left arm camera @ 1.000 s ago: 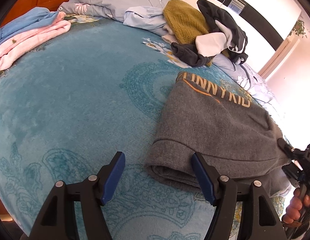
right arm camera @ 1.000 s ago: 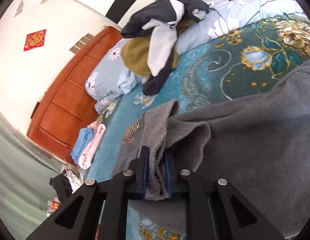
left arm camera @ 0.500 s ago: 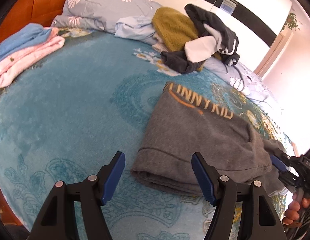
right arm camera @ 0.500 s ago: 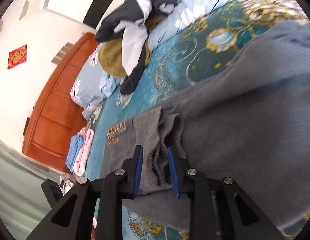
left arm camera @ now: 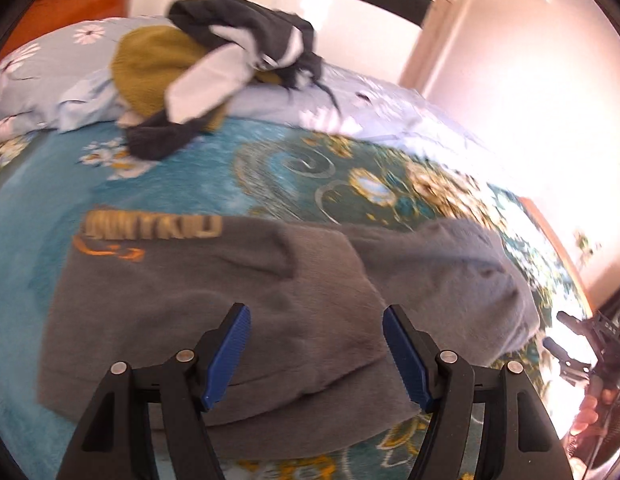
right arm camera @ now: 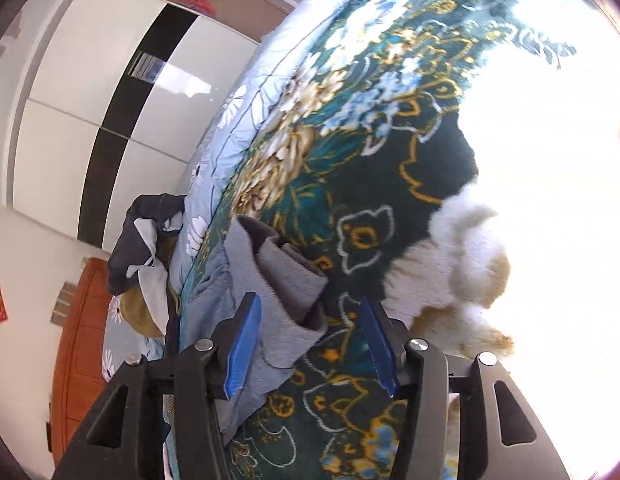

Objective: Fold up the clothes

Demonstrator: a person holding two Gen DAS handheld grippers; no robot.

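A grey sweatshirt (left arm camera: 238, 304) with gold lettering lies partly folded on the teal flowered bedspread (left arm camera: 238, 176). My left gripper (left arm camera: 315, 354) is open and empty, just above the sweatshirt's near edge. My right gripper (right arm camera: 306, 344) is open and empty; the sweatshirt's sleeve end (right arm camera: 286, 280) lies on the bed between and just beyond its blue pads. In the left wrist view the right gripper (left arm camera: 569, 350) shows at the far right edge, off the sweatshirt's sleeve side.
A pile of unfolded clothes (left arm camera: 214, 68) in mustard, dark grey and white sits on light blue floral pillows (left arm camera: 42, 80) at the head of the bed. A white fluffy thing (right arm camera: 461, 264) lies right of the sleeve. A wardrobe (right arm camera: 110, 68) stands beyond the bed.
My right gripper has opened and let go of the grey sleeve, which now lies on the bed. My left gripper, still open, has swung right over the sweatshirt.
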